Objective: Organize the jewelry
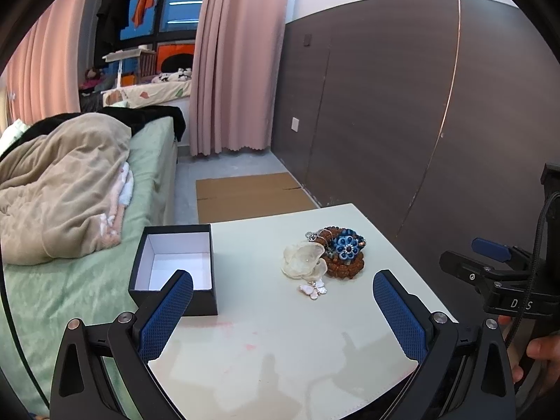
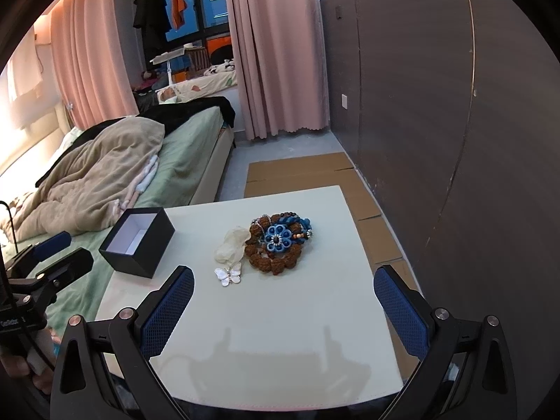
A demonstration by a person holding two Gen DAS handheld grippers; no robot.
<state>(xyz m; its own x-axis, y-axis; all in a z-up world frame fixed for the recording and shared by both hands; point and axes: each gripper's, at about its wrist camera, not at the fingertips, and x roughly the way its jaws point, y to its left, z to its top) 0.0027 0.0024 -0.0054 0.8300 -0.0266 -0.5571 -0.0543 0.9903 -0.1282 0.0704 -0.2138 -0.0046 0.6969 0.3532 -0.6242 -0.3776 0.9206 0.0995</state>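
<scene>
A pile of jewelry lies on the white table [image 1: 266, 343] [image 2: 280, 350]: a brown bead bracelet [image 1: 344, 266] [image 2: 276, 262], a blue flower piece [image 1: 346, 246] [image 2: 278, 237], a white shell flower [image 1: 302, 259] [image 2: 231, 243] and a small butterfly brooch [image 1: 314, 289] [image 2: 228, 273]. An open black box [image 1: 175, 269] [image 2: 138, 246] with a white inside stands at the table's left edge. My left gripper [image 1: 282, 294] is open above the near table, its left finger in front of the box. My right gripper [image 2: 284, 290] is open too, nearer than the pile.
A bed [image 1: 87, 245] [image 2: 182, 161] with a beige blanket runs along the table's left side. A dark panelled wall [image 1: 402, 105] [image 2: 437, 105] stands to the right. Flat cardboard [image 1: 245, 194] [image 2: 308, 171] lies on the floor beyond the table. A hand [image 1: 542, 357] holds the right gripper.
</scene>
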